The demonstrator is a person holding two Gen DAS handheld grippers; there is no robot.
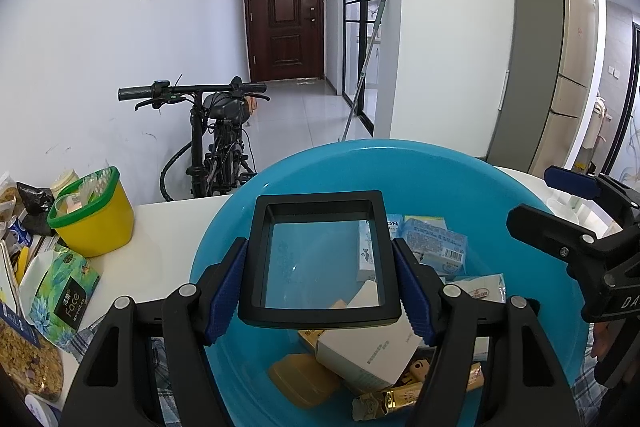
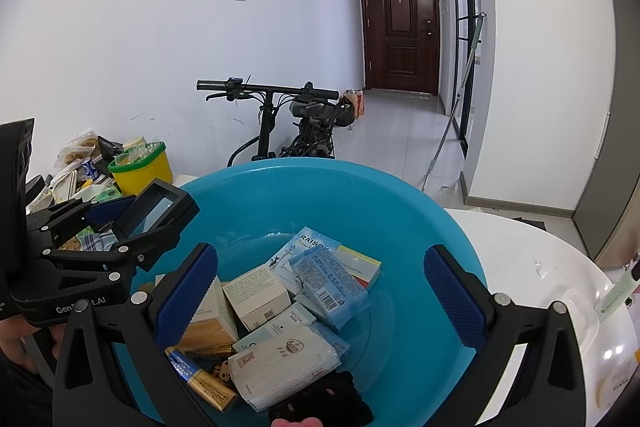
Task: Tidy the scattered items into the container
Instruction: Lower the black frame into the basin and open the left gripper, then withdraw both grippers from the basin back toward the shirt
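A large blue basin stands on the white table and holds several boxes and packets; it also fills the right wrist view. My left gripper is shut on a black square frame with a clear pane and holds it above the basin. That frame also shows in the right wrist view at the basin's left rim. My right gripper is open and empty above the basin, over a light blue packet and a white tissue pack.
A yellow tub with a green rim and snack bags, among them a green tissue pack, lie on the table left of the basin. A bicycle stands behind the table. White items lie on the table at the right.
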